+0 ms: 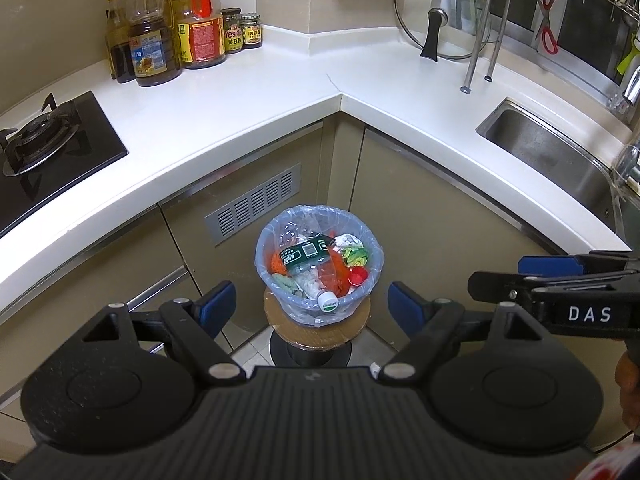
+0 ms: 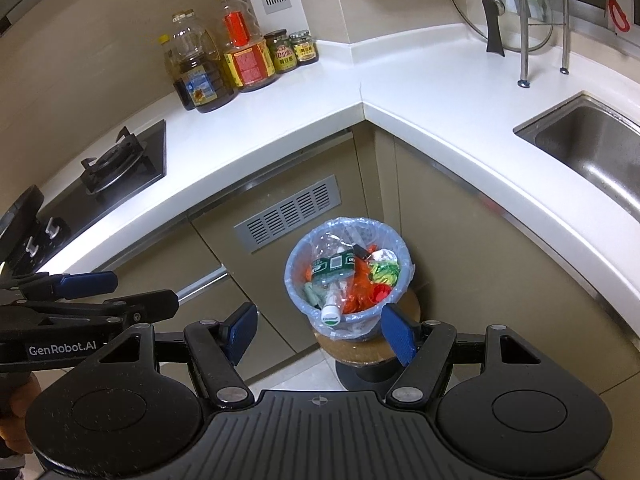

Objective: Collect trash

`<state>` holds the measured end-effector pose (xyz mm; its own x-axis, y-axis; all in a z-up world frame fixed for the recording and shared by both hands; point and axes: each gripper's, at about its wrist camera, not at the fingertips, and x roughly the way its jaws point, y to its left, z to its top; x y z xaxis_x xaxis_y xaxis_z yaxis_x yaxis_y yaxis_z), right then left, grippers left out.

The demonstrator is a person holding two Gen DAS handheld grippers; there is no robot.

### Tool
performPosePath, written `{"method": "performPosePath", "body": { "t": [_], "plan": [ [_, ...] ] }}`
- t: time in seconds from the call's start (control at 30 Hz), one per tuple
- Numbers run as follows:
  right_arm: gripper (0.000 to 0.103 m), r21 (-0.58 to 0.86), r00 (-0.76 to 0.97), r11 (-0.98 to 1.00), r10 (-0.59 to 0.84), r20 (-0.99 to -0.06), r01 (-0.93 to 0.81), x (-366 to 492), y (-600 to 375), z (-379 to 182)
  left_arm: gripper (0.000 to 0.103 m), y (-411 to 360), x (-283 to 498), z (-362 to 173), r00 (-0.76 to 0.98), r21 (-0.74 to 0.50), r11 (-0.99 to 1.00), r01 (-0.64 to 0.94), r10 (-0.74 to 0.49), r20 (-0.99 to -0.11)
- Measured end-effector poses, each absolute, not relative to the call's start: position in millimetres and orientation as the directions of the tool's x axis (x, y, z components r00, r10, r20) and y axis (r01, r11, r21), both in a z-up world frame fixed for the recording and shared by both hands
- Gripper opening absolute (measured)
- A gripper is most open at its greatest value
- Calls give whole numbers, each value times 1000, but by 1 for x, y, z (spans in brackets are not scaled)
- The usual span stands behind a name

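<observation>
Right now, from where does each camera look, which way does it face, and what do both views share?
Left wrist view: sits on the left tongs, facing forward and down at the trash bin on a round stool; its own open blue pads show, with the right tongs entering from the right.
Right wrist view: sits on the right tongs, facing the same bin; the left tongs enter from the left.
Shared: bin, white counter, stove, sink, oil bottles.

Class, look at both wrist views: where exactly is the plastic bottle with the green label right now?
The plastic bottle lies slanted on top of the rubbish in the lined bin, white cap toward the cameras, near the centre of both views, below the counter corner.
</observation>
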<state>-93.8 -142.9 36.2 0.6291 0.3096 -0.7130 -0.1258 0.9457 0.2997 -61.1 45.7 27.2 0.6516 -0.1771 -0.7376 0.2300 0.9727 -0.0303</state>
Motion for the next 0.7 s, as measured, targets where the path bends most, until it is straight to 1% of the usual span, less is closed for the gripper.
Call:
{"method": "performPosePath", "body": {
  "t": [0.7],
  "plan": [
    [69,303,624,946,306,-719,-115,-94,-140,34,82,45,-59,26,644,-30,970,239,-182,-743]
  ]
}}
